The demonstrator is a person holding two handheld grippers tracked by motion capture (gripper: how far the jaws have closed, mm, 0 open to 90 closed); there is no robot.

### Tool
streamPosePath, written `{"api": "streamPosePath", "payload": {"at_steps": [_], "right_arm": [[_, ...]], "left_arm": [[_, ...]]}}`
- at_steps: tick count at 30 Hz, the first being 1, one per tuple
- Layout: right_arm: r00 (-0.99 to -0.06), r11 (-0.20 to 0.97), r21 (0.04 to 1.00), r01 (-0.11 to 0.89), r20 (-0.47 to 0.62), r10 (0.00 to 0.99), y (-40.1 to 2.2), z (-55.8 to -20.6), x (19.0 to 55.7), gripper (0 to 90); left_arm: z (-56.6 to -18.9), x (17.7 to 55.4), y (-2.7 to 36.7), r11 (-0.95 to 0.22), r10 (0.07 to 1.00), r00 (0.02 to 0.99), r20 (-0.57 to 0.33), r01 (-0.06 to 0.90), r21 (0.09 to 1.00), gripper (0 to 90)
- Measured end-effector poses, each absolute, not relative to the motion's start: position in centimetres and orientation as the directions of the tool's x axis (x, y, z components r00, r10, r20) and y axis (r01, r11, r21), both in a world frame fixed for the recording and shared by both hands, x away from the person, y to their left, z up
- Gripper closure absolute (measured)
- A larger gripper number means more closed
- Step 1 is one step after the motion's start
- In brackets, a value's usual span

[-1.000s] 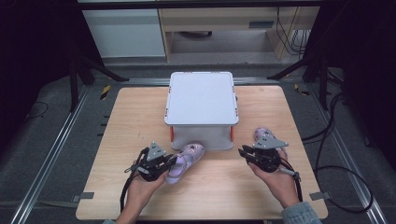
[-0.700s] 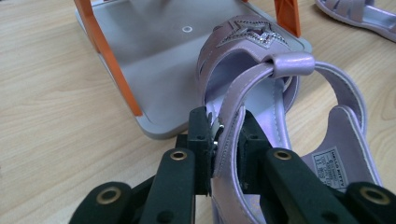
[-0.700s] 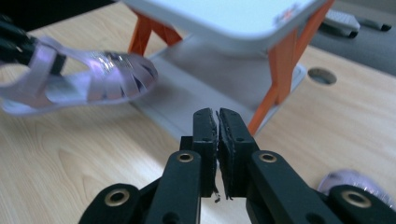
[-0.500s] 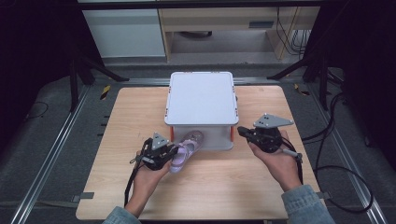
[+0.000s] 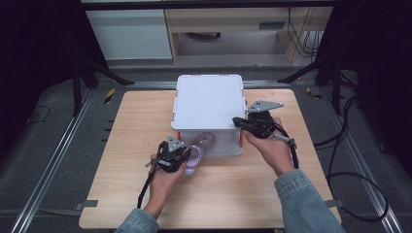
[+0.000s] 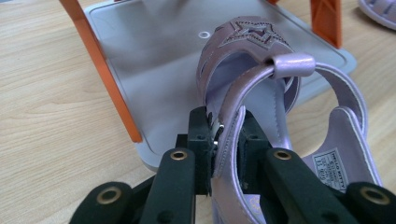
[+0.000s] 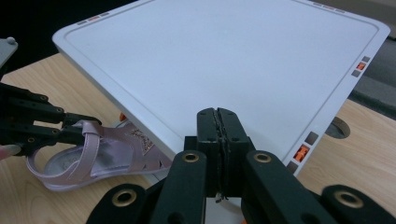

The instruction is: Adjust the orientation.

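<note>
Now the left gripper [image 5: 180,158] is holding one lilac sandal [image 5: 198,151] by its back strap, in the lower middle of the high view. Its jaws are standing narrow, pressing the strap from both sides, probably because the strap is the thinnest part and is easy to pinch. The sandal is lying with its toe against the front wall of the white box [image 5: 209,102], so I think it is waiting to go inside.

The right gripper [image 5: 239,121] is hanging at the right front corner of the box lid, with its jaws pressed together and nothing between them. I judge that it is coming there to lift or unlatch the lid, since the box is closed.

Counting: one box in the center of the table [image 5: 131,126], and two grippers. A second sandal [image 6: 379,11] is showing at the upper right corner of the left gripper view, so two sandals.
</note>
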State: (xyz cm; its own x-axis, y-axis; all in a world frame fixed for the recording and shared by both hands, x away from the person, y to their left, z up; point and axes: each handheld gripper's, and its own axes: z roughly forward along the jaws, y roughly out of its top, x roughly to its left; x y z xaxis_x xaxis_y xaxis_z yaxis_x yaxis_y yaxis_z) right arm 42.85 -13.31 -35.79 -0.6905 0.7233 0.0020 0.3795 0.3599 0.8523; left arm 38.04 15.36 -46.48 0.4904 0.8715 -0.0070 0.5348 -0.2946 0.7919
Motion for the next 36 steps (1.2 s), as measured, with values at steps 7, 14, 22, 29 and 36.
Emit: {"api": "streamPosePath", "payload": {"at_steps": [7, 14, 22, 29, 36], "right_arm": [[-0.690, 0.364, 0.848, 0.386, 0.004, 0.724, -13.0, -36.1, 43.4, 89.2], [-0.696, 0.371, 0.847, 0.381, -0.002, 0.718, -13.0, -36.1, 43.5, 89.0], [-0.698, 0.372, 0.848, 0.378, -0.003, 0.716, -13.0, -36.1, 43.6, 89.0], [-0.698, 0.371, 0.848, 0.377, -0.003, 0.716, -13.0, -36.2, 43.6, 88.5], [-0.693, 0.369, 0.849, 0.378, -0.005, 0.720, -13.0, -36.2, 43.6, 88.0]], "left_arm": [[-47.0, 39.0, 15.7, -0.236, 0.894, 0.445, -0.047, 0.558, 0.796, 78.4], [-47.9, 39.9, 15.5, -0.211, 0.904, 0.421, -0.069, 0.582, 0.785, 78.3], [-48.2, 40.4, 15.2, -0.187, 0.910, 0.406, -0.088, 0.590, 0.786, 77.9], [-48.1, 40.5, 15.5, -0.196, 0.902, 0.425, -0.083, 0.573, 0.795, 69.9], [-47.0, 39.5, 15.6, -0.234, 0.882, 0.468, -0.044, 0.518, 0.823, 58.4]]}}
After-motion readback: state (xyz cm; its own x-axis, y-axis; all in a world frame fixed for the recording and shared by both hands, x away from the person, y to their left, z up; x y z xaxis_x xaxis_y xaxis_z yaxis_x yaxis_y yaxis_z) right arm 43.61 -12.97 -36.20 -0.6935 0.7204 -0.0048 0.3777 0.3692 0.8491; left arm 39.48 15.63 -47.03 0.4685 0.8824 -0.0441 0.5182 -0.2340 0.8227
